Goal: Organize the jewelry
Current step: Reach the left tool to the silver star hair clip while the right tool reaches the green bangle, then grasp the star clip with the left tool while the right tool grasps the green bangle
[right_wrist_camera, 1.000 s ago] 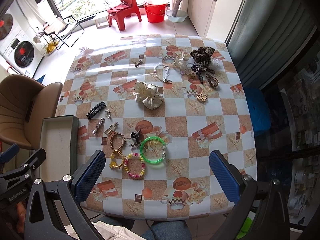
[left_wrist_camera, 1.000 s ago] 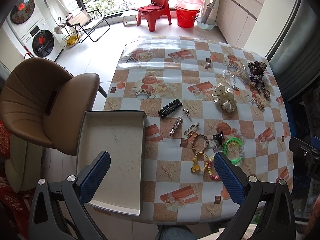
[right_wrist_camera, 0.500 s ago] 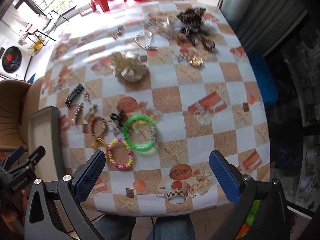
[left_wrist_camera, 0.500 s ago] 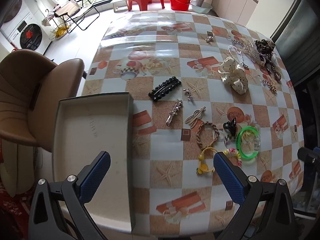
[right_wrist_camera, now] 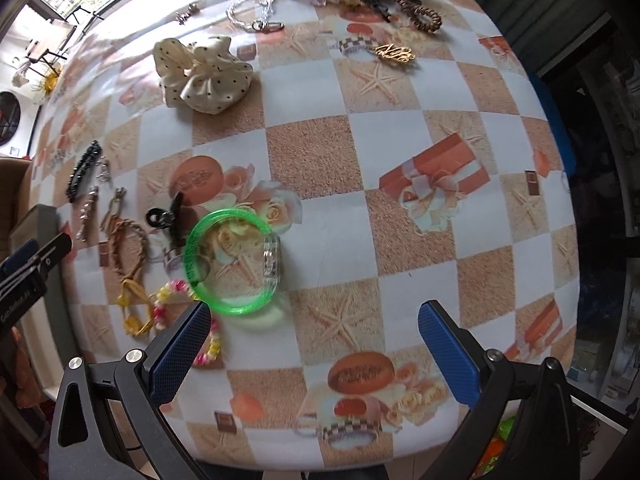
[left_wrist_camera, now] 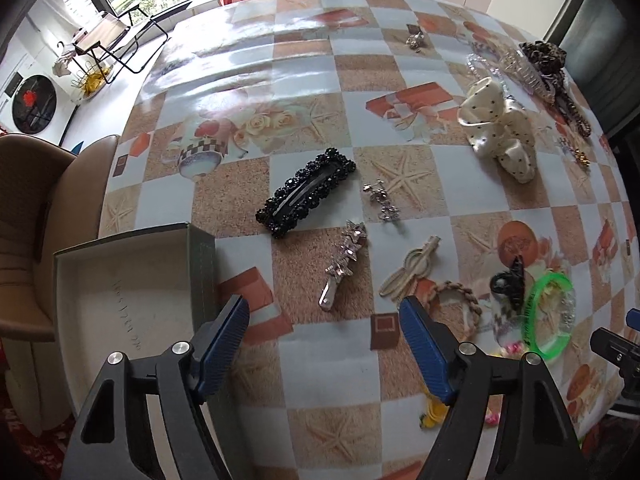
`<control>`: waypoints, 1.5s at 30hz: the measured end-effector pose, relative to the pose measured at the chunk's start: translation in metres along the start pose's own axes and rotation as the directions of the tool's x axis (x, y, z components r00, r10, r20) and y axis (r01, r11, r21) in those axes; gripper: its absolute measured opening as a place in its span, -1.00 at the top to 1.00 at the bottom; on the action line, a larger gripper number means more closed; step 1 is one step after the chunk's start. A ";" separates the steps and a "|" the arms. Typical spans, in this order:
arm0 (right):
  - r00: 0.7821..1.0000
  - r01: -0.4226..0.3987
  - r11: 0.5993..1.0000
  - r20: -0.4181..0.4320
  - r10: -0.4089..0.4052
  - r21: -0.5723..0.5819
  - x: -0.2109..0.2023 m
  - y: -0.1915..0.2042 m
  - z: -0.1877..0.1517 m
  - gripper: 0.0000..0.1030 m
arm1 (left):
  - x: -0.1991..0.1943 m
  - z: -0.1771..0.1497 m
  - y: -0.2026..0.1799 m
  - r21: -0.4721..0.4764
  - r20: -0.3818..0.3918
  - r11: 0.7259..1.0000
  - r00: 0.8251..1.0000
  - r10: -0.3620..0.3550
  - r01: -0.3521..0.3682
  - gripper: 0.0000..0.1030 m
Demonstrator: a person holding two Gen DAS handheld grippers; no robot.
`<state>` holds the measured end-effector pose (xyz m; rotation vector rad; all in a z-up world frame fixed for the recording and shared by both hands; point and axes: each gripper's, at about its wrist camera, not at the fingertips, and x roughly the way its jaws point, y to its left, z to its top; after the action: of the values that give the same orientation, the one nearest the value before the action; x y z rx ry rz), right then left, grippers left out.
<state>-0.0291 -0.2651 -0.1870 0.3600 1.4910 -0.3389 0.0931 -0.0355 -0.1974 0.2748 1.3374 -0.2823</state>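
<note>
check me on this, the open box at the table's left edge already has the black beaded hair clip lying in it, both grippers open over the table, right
Not quite. The box holds nothing; the black beaded hair clip lies on the tablecloth beyond the box's far corner, as the left wrist view shows. The left gripper and right gripper are indeed open over the table.

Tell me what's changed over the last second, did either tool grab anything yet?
No grab yet. Both tools have come down toward the checkered tablecloth, so everything looks larger. The left tool has its jaws just closing partway, nothing between them, above the silver rhinestone hair clip. The right tool is open and empty beside the green plastic bangle. The jewelry and the grey open box stayed put.
</note>
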 end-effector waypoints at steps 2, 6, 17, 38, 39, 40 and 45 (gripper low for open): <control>1.000 0.002 1.000 -0.004 -0.002 -0.003 0.008 0.003 0.003 -1.00 | 0.010 0.004 0.000 0.002 -0.003 1.000 1.000 0.001 -0.001 -0.49; 1.000 0.013 1.000 0.005 -0.013 -0.007 0.020 0.008 0.006 -0.99 | 0.026 0.010 -0.001 0.000 -0.028 1.000 1.000 0.001 -0.001 -0.33; 0.999 0.038 0.999 0.020 -0.037 -0.022 0.046 0.016 0.004 -0.32 | 0.032 0.029 -0.007 0.018 -0.022 0.998 0.998 -0.055 0.055 0.29; 0.994 -0.102 0.993 0.043 0.100 0.051 -0.001 -0.016 0.018 0.80 | -0.024 -0.002 0.008 -0.052 0.047 0.987 0.988 -0.150 0.152 0.60; 0.994 -0.106 0.993 0.046 0.104 0.049 -0.005 -0.017 0.019 0.80 | -0.029 -0.003 0.010 -0.059 0.056 0.986 0.987 -0.152 0.156 0.60; 0.993 -0.109 0.993 0.049 0.107 0.048 -0.009 -0.018 0.020 0.80 | -0.031 -0.005 0.009 -0.067 0.064 0.985 0.986 -0.153 0.158 0.60; 0.991 -0.125 0.992 0.057 0.123 0.025 -0.026 -0.010 0.016 0.80 | -0.052 -0.009 0.022 -0.104 0.112 0.980 0.981 -0.159 0.171 0.60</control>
<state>-0.0204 -0.2810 -0.1610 0.4605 1.4035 -0.2691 0.0820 -0.0091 -0.1474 0.0527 1.2707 -0.3546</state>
